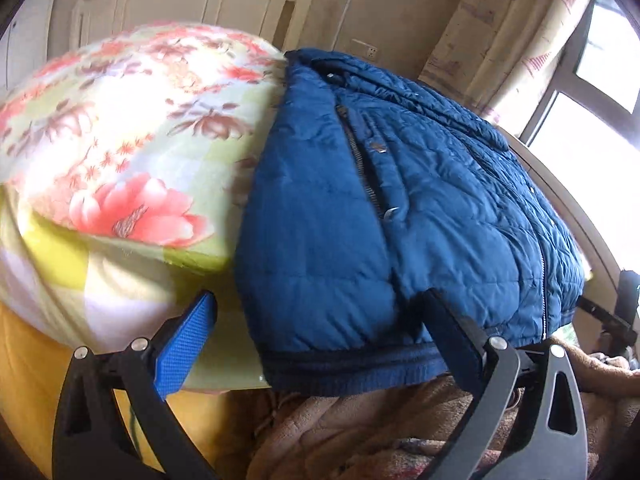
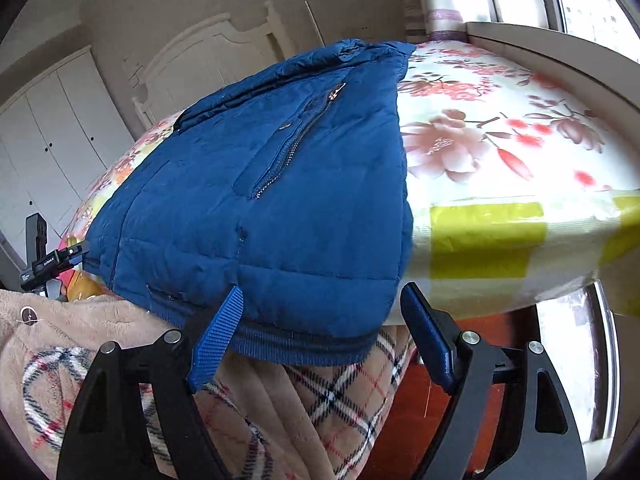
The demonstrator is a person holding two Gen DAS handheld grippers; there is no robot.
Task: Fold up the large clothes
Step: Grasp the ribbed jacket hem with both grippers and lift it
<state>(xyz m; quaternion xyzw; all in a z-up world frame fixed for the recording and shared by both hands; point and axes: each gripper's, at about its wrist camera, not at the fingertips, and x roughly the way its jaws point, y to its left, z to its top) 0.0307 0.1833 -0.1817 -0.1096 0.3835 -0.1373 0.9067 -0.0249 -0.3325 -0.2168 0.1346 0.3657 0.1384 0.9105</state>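
hanging off the bed edge, blue jacket hem between each wide gripper, contact unclear

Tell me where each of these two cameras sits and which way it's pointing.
Left wrist view: sits on the left tool, facing forward and down at the blue jacket on the floral bedsheet; its own two fingers show, spread wide at the hem.
Right wrist view: sits on the right tool, facing the jacket's other hem corner; its fingers show, apart.
Shared: the jacket, bedsheet, headboard, and a beige plaid garment below.
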